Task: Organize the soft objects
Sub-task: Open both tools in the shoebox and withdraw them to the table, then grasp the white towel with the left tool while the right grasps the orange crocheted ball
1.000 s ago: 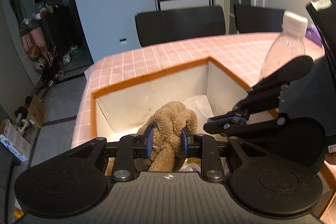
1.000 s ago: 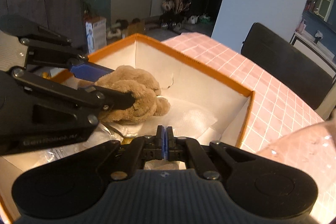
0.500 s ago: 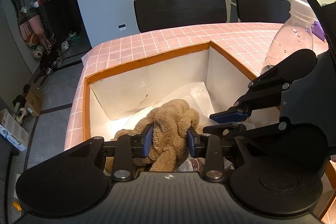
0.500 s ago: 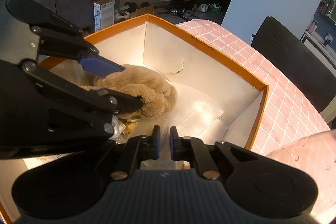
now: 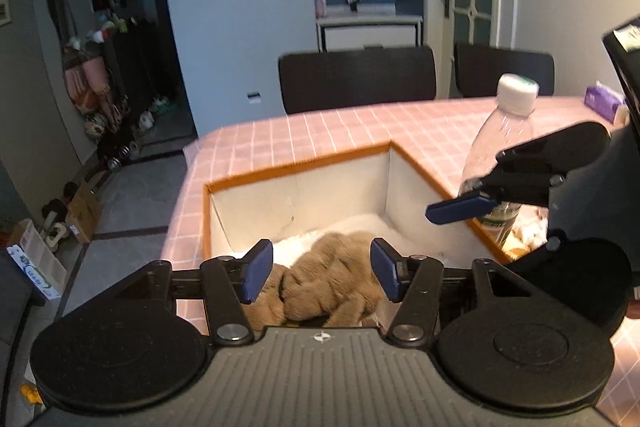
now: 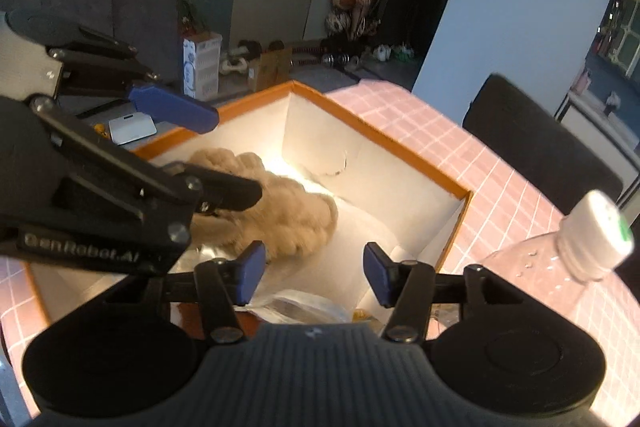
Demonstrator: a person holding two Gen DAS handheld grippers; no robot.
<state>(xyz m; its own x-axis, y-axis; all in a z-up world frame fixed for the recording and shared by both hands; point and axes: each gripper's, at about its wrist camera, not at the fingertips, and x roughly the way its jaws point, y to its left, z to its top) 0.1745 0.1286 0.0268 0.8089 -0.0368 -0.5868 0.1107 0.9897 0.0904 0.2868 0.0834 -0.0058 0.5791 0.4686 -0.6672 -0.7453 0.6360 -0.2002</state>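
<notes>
Both my claws gape over the box, holding nothing.

My left claw (image 5: 321, 275) hangs wide above the plush (image 5: 332, 283), which lies in the orange-rimmed box (image 5: 296, 165) on white padding, between and below its fingers. My right claw (image 6: 314, 273) is wide too, the plush ahead to its left. A bottle (image 5: 500, 155) stands on the pink bench (image 5: 320, 135), right of the box.

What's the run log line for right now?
left gripper: jaws open above plush toy | right gripper: jaws open, empty | plush toy: lying in orange-rimmed box
</notes>
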